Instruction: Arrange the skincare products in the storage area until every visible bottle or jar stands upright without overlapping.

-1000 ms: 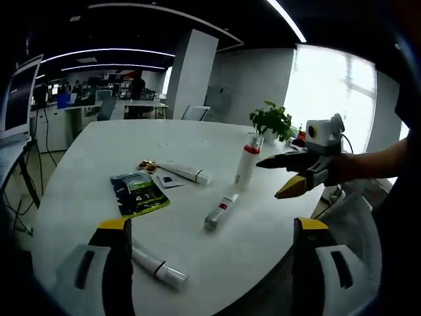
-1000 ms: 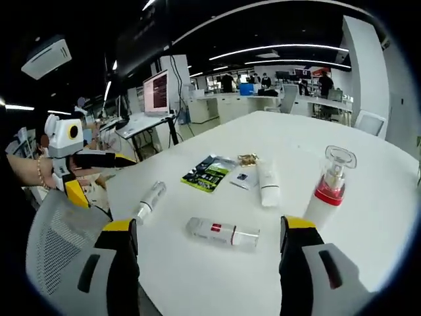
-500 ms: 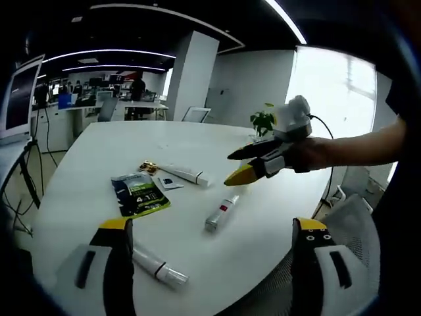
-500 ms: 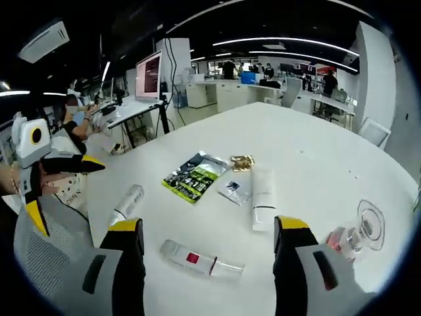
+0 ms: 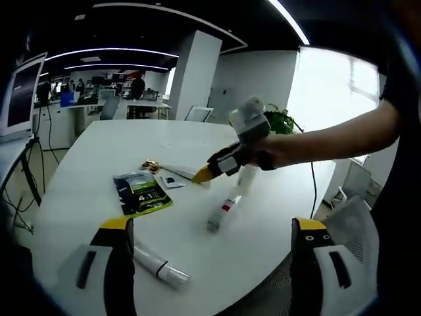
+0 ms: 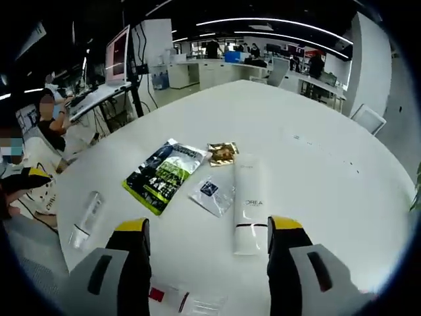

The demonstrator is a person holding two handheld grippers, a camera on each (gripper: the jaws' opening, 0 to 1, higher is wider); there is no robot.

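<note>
An open-plan office: long ceiling light strips [image 5: 108,51] run above rows of desks [image 6: 217,69] with people at them in the background. A computer monitor [image 6: 119,49] stands beyond the white tabletop [image 6: 316,164], and a mesh office chair [image 5: 358,227] sits at its edge

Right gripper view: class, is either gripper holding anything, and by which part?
Nothing is held. The right gripper hangs open above the white tube; the left gripper is open too.
</note>
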